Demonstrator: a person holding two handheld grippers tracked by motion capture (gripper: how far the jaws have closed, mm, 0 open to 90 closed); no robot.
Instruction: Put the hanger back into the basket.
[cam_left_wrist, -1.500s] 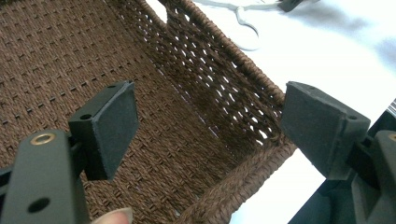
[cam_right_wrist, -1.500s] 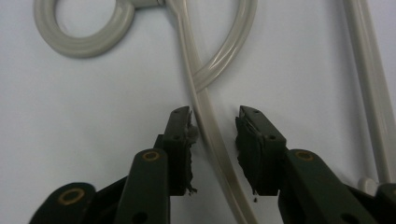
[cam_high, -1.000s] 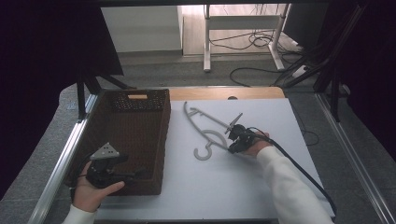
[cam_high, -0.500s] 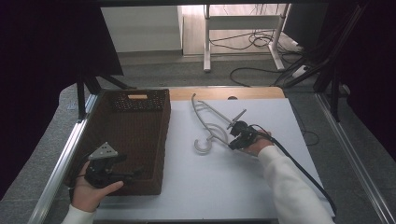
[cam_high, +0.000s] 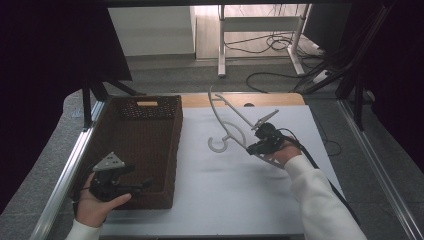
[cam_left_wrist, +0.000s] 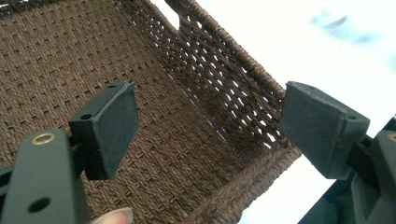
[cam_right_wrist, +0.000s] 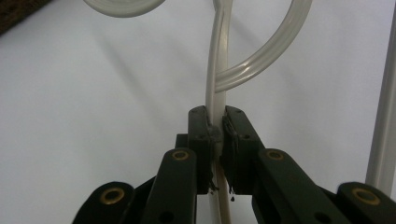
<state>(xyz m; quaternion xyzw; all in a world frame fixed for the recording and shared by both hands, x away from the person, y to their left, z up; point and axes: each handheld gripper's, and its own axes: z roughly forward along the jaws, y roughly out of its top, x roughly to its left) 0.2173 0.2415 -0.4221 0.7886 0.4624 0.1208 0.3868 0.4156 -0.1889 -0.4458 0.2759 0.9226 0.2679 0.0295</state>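
Note:
A white plastic clothes hanger (cam_high: 228, 124) hangs tilted above the white table top, its hook (cam_high: 218, 145) pointing toward the basket. My right gripper (cam_high: 252, 149) is shut on the hanger's thin bar, and in the right gripper view the bar (cam_right_wrist: 215, 112) runs straight up between the two pads. A dark brown woven basket (cam_high: 172, 150) stands at the left of the table. My left gripper (cam_high: 142, 186) rests over the basket's near end with its jaws wide apart; in the left gripper view the basket's weave (cam_left_wrist: 196, 121) lies between them with nothing gripped.
The white sheet (cam_high: 225, 195) covers the table to the right of the basket, with a strip of bare wood (cam_high: 235, 100) at the far edge. Metal rails (cam_high: 65, 175) run along both sides. A desk frame and cables (cam_high: 270, 45) stand on the floor beyond.
My right gripper has lifted the hanger off the table and tipped it upright. The left hand has stayed where it was over the basket.

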